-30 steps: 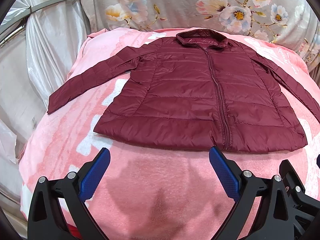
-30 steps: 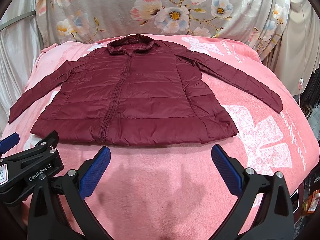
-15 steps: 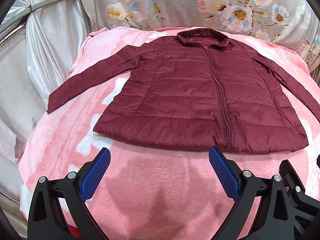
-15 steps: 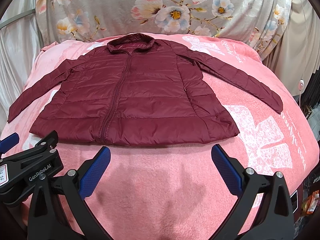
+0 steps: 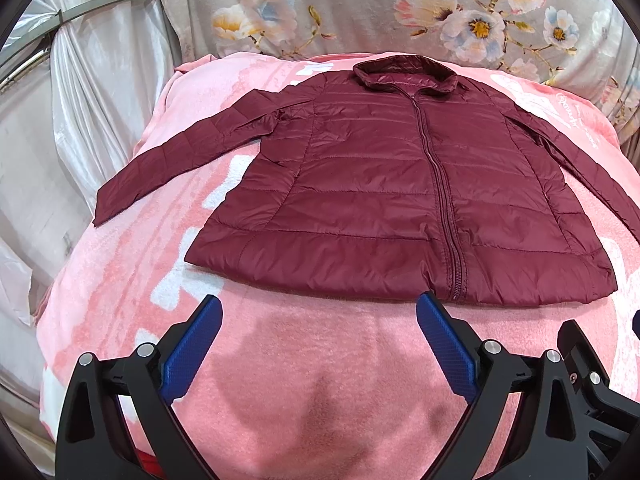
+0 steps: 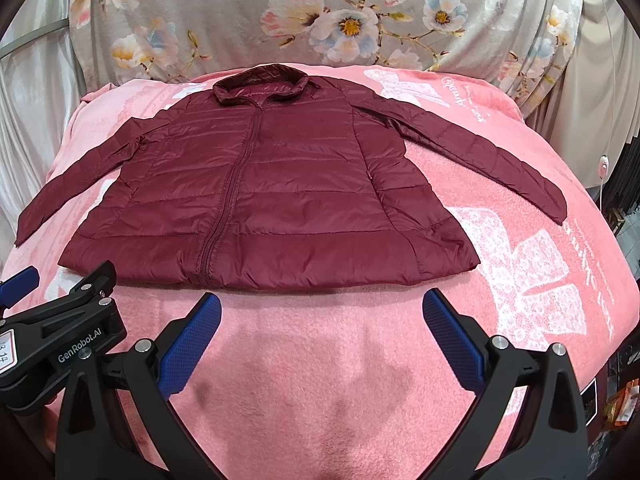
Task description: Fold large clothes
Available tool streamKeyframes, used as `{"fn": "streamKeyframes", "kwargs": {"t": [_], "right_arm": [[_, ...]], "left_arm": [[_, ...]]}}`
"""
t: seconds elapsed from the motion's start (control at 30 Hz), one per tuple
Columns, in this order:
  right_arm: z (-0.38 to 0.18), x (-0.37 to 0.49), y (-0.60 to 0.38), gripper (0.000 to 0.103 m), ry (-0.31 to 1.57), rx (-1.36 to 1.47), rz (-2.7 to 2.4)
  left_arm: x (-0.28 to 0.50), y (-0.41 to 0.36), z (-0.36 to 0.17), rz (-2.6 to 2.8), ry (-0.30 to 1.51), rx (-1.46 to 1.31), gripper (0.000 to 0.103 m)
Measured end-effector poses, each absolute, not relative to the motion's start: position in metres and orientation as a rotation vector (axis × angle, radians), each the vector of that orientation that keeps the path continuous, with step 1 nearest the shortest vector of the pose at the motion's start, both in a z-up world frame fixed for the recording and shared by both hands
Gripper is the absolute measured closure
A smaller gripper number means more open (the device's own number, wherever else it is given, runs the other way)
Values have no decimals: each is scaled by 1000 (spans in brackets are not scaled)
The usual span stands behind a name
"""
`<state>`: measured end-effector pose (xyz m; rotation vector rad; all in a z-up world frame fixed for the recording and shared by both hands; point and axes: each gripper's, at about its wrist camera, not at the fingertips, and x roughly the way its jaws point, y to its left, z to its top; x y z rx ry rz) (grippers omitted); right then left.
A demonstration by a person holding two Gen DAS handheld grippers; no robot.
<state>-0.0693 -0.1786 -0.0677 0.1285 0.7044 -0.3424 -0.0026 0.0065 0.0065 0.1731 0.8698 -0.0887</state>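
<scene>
Nearest, the left gripper (image 5: 318,320) and right gripper (image 6: 322,318) both hover spread wide and empty over the pink blanket (image 6: 320,380), just short of the hem of the maroon jacket (image 6: 264,192) lying flat, zipped, sleeves outstretched, collar toward the floral curtain (image 6: 320,12)

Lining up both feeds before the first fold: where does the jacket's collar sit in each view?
Left wrist: collar upper centre-right, at the jacket's far end.
Right wrist: collar upper centre-left.
Shared landmark: the zipper running from the collar toward the camera.
</scene>
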Motion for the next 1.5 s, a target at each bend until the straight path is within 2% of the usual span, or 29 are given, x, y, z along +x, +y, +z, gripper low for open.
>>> {"fn": "streamKeyframes", "kwargs": {"t": [1.5], "right_arm": [[-71, -59, -194, 5, 714, 177, -340]], "left_arm": [[7, 3, -5, -90, 894, 168, 9]]}}
